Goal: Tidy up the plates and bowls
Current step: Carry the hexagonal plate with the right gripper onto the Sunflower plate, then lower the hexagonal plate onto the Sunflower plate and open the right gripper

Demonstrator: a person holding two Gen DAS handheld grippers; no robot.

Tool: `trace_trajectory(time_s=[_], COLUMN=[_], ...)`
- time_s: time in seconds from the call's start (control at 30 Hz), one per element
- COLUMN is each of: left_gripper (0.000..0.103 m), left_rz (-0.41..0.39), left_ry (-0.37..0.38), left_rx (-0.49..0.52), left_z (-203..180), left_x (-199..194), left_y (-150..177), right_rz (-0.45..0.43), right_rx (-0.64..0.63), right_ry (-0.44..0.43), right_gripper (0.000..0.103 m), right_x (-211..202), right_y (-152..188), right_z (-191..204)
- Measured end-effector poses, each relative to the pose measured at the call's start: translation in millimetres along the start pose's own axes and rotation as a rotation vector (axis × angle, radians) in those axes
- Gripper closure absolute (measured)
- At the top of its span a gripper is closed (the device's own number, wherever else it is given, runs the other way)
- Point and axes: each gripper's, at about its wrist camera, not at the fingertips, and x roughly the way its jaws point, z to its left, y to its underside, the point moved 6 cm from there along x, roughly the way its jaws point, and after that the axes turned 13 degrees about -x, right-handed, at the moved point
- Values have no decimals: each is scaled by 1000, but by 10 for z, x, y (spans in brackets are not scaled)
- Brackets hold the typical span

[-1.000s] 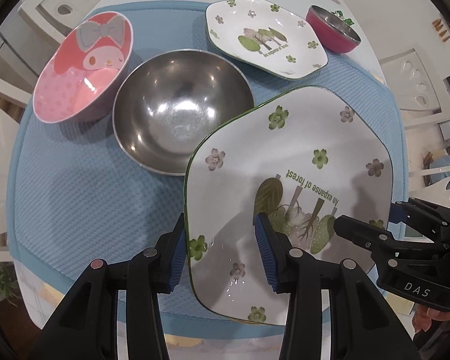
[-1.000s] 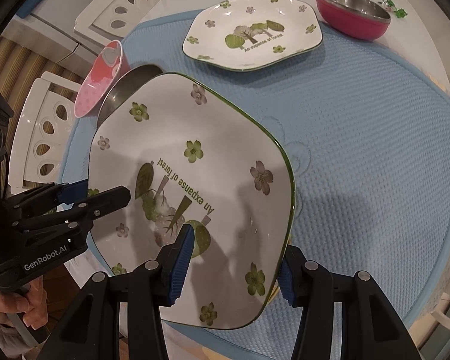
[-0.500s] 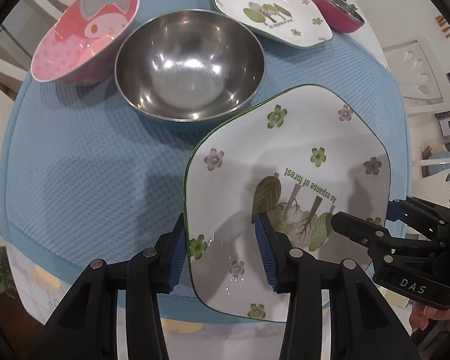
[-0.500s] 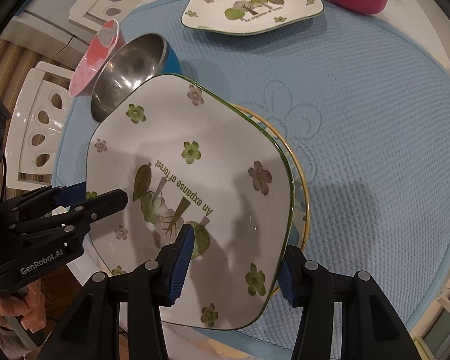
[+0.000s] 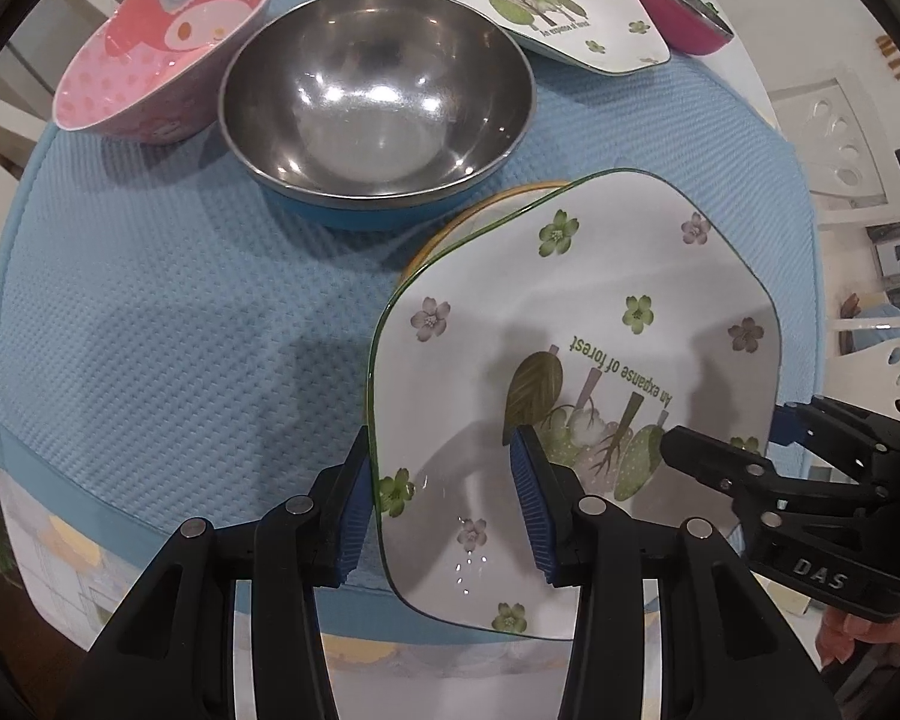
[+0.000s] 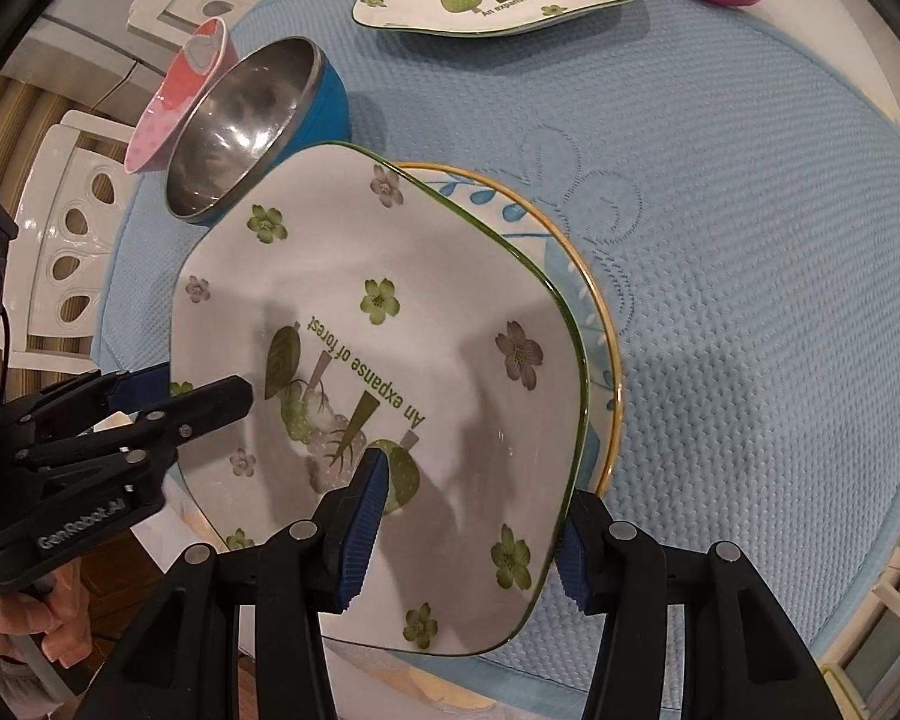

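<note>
Both grippers hold one white flower-patterned plate (image 5: 570, 324) with a green rim, just above a yellow-rimmed plate (image 6: 576, 276) that lies on the blue mat. My left gripper (image 5: 444, 504) is shut on the plate's left edge. My right gripper (image 6: 468, 522) is shut on its right edge; the plate also shows in the right wrist view (image 6: 390, 348). A steel bowl with a blue outside (image 5: 378, 102) stands behind it, and a pink cartoon bowl (image 5: 168, 36) stands to the left of that. A second flower plate (image 5: 546, 6) and a magenta bowl (image 5: 678, 24) are at the far side.
The round blue mat (image 5: 150, 312) covers the white table. White chairs (image 6: 72, 222) stand around the table. The mat to the right of the held plate (image 6: 750, 240) is bare.
Both grippers have brought the flower plate down and toward me. The yellow-rimmed plate has come into view under it. The steel bowl's blue outside now shows.
</note>
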Motion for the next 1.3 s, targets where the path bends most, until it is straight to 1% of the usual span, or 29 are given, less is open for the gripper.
trace_trajectory(time_s=[0.1, 0.17, 0.27, 0.47, 0.6, 0.8, 1.1, 1.3], left_gripper=[63, 63, 63, 63, 63, 63, 61, 61], left_rz=[-4, -6, -5, -1, 10, 36, 43, 55], left_ry=[-8, -6, -12, -20, -10, 1, 19, 19], left_rx=[8, 10, 18, 24, -1, -4, 1, 7], left_z=[-5, -5, -11, -44, -22, -33, -24, -31], left_x=[3, 6, 20, 37, 38, 83, 81, 80], left_y=[-2, -5, -2, -20, -25, -32, -14, -16], right_rz=[6, 26, 26, 15, 14, 22, 31, 55], right_rx=[19, 14, 9, 37, 40, 75, 93, 82], right_ry=[-3, 8, 15, -12, -9, -46, -27, -7], right_gripper=[53, 53, 53, 53, 53, 53, 53, 53], right_x=[37, 74, 89, 89, 43, 3, -30, -24], right_y=[7, 16, 14, 10, 27, -16, -64, -86], right_z=[-9, 1, 32, 4, -59, -152, -191, -112])
